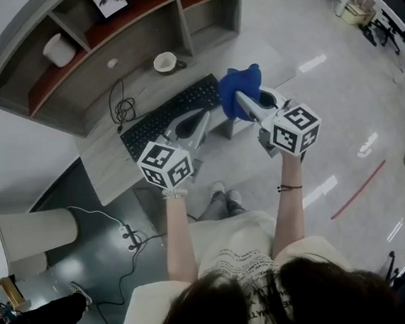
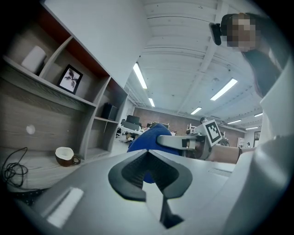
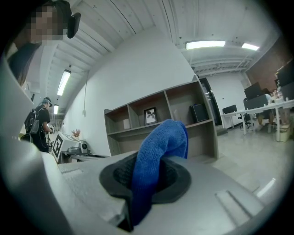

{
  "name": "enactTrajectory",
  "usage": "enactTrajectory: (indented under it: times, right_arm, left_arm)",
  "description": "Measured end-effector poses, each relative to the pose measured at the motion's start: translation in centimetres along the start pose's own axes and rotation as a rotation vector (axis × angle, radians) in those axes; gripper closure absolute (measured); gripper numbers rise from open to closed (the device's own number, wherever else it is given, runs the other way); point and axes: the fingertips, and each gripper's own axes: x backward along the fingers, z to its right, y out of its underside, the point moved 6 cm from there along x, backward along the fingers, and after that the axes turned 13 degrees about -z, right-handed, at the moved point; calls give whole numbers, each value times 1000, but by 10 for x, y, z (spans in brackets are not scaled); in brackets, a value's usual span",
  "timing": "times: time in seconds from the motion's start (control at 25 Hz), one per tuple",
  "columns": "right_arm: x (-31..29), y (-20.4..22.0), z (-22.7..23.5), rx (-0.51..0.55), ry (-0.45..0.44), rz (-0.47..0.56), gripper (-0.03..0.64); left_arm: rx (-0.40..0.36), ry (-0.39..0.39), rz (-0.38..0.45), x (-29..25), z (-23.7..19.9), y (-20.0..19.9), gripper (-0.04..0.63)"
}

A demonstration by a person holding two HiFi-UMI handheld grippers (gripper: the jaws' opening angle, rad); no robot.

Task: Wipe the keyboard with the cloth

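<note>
Your right gripper (image 1: pixel 242 102): clamped on cloth (image 1: pixel 238 83), over keyboard (image 1: pixel 163 119) right end. Left gripper (image 1: pixel 200 120): jaws together, empty. Risk: bunched cloth snags keycaps and slips free.

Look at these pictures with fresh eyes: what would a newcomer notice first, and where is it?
The bright blue cloth stands out first, pinched in the right gripper and held over the right end of the black keyboard on the desk. Beside it the left gripper is shut on nothing, over the keyboard's near edge. Behind the keyboard a white cup sits by the shelves.
</note>
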Motion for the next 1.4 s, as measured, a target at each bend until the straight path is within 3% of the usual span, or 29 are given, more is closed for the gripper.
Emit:
enactTrajectory:
  times: [0.84, 1.12, 1.4]
  right_arm:
    - [-76, 6, 27, -52, -10, -75, 558]
    - [-81, 13, 29, -68, 10, -71, 558]
    - [-81, 15, 53, -50, 32, -143, 558]
  left_arm:
    - [96, 34, -63, -28, -85, 20, 591]
    - [105, 51, -83, -29, -91, 27, 591]
    - [142, 30, -74, -39, -101, 23, 591]
